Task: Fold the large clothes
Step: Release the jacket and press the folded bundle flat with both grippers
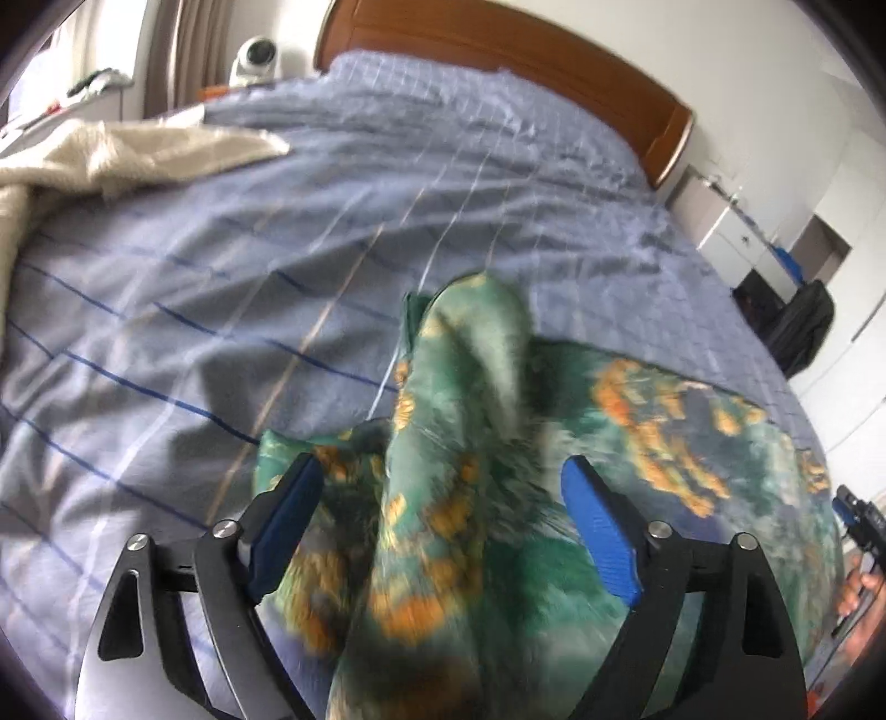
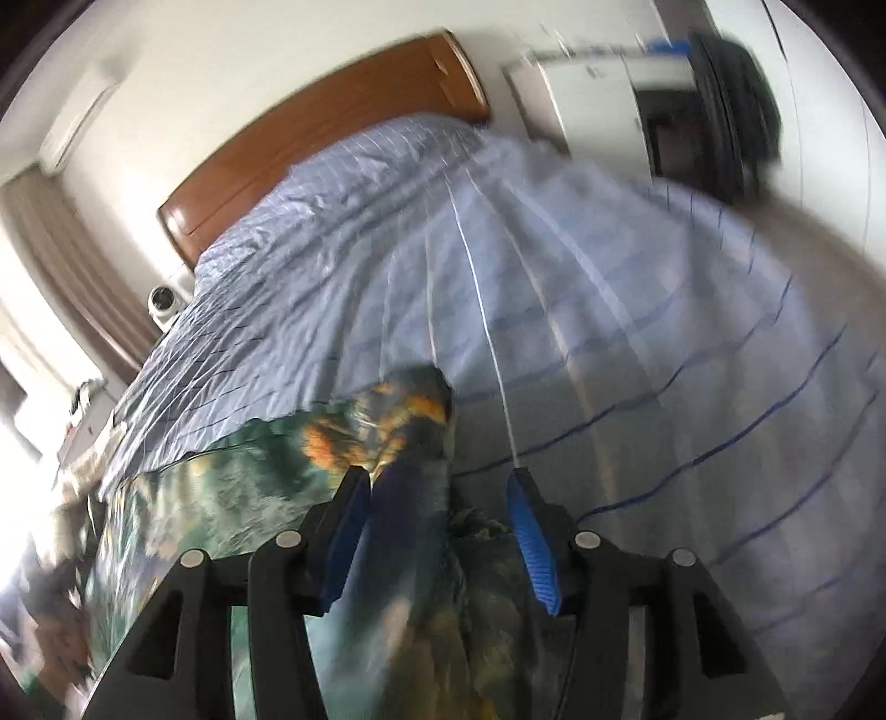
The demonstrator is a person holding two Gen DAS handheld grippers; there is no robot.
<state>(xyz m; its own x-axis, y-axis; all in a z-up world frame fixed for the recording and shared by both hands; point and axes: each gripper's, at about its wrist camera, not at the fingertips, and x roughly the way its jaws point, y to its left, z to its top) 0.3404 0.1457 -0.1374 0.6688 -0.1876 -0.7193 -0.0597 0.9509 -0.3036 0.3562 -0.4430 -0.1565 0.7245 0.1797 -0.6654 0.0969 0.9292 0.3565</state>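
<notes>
A green garment with an orange flower print (image 1: 664,443) lies on the blue-grey checked bed cover (image 1: 221,332). One bunched fold of it stands up between the blue pads of my left gripper (image 1: 443,465). That gripper is open wide, and neither pad presses the cloth. In the right wrist view the same garment (image 2: 221,498) spreads to the left. A raised corner of it sits between the jaws of my right gripper (image 2: 437,476). The left pad is close against the fold, the right pad stands apart from it, so the gripper is open.
A cream blanket (image 1: 111,160) lies at the bed's far left. The wooden headboard (image 1: 498,50) is at the back, with a white round device (image 1: 255,58) beside it. White cabinets (image 1: 742,238) and a black bag (image 1: 803,327) stand to the right of the bed.
</notes>
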